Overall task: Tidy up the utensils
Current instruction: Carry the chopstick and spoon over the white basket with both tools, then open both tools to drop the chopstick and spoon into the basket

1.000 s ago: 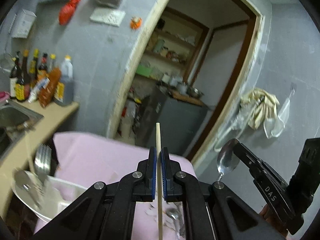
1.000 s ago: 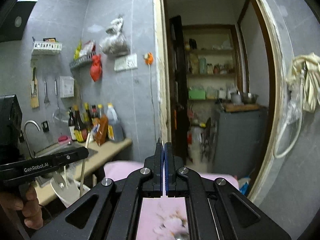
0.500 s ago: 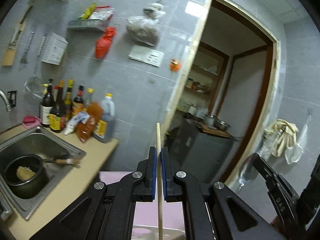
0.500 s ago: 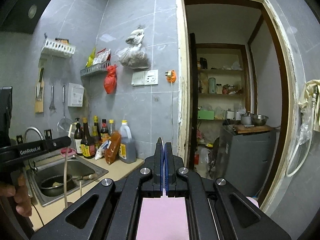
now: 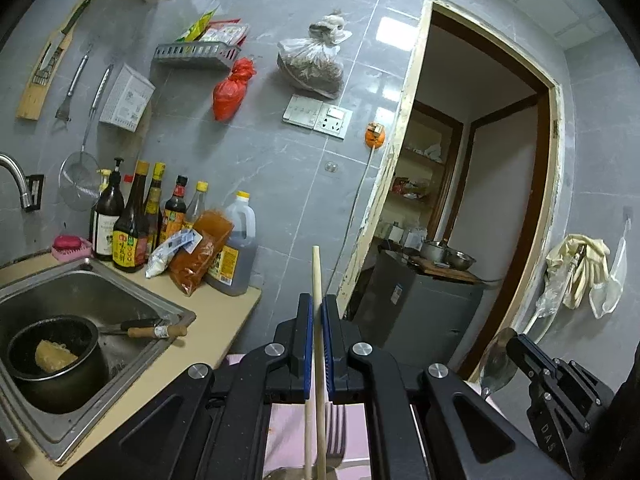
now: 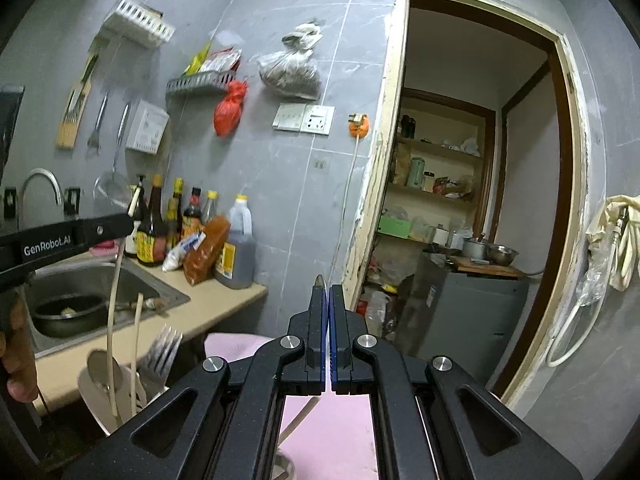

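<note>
My left gripper (image 5: 316, 300) is shut on a wooden chopstick (image 5: 317, 272) that stands upright between the blue pads. In the right wrist view the same chopstick (image 6: 113, 320) hangs down from the left gripper (image 6: 127, 224) into a white utensil holder (image 6: 94, 396). The holder has a fork (image 6: 162, 350), a spoon (image 6: 100, 364) and a second chopstick (image 6: 138, 336) in it. My right gripper (image 6: 329, 292) is shut on a metal spoon (image 5: 498, 354), gripped at its bowl end with the handle (image 6: 302, 414) pointing down. It hovers to the right of the holder.
A steel sink (image 5: 92, 292) with a black pot (image 5: 52, 356) is set in the beige counter (image 5: 224, 320) on the left. Sauce bottles (image 5: 132, 224) line the wall. A pink cloth (image 6: 332, 432) covers the table below. A doorway and a grey cabinet (image 5: 416, 316) lie ahead on the right.
Both grippers have swung left toward the sink wall, each keeping its utensil. The holder, at lower left a second ago, now sits right under the left gripper's chopstick.
</note>
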`<state>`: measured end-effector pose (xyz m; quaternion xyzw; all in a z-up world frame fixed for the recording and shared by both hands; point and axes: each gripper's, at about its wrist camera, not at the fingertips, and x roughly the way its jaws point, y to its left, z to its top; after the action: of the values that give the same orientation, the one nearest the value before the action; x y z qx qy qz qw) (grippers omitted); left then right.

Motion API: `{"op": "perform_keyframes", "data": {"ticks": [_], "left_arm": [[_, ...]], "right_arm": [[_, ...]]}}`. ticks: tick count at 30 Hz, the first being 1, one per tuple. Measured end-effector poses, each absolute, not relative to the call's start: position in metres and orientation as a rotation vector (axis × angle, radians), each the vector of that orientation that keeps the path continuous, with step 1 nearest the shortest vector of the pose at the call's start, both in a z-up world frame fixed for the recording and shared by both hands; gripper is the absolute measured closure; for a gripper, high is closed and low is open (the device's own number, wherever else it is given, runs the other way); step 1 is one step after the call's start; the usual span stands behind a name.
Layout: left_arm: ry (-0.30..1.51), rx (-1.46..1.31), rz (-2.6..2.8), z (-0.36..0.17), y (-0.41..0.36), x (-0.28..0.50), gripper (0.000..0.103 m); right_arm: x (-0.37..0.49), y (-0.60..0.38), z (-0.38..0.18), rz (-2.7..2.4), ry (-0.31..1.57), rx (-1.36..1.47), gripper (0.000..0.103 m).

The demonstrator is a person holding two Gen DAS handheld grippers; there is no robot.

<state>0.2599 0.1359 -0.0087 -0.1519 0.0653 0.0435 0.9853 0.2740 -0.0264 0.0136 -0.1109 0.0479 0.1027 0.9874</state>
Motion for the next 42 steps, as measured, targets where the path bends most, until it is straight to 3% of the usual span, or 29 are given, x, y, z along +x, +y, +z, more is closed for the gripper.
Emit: {"op": "perform_keyframes", "data": {"ticks": [12, 26, 28, 30, 35, 42], "left_arm": [[0.157, -0.302, 0.043, -0.054, 0.131, 0.259, 0.098], [0.234, -0.258, -0.001, -0.058, 0.124, 0.256, 0.095], [0.25, -0.269, -0.004, -0.057, 0.125, 0.256, 0.077], [0.253, -0.296, -0.007, -0.055, 0.129, 0.254, 0.067], [0.268, -0.302, 0.004, -0.045, 0.126, 0.249, 0.06], [0.265, -0.285, 0.009, -0.017, 0.108, 0.243, 0.034]], "right_arm": [[0.273, -0.011, -0.017, 0.23, 0.131, -0.242, 0.101], [0.277, -0.022, -0.021, 0.267, 0.2, -0.185, 0.1], [0.277, -0.025, -0.021, 0.269, 0.206, -0.165, 0.094], [0.277, -0.03, -0.018, 0.274, 0.214, -0.135, 0.089], [0.275, -0.046, -0.006, 0.275, 0.217, -0.068, 0.078], [0.266, -0.089, 0.02, 0.234, 0.193, 0.014, 0.047]]}}
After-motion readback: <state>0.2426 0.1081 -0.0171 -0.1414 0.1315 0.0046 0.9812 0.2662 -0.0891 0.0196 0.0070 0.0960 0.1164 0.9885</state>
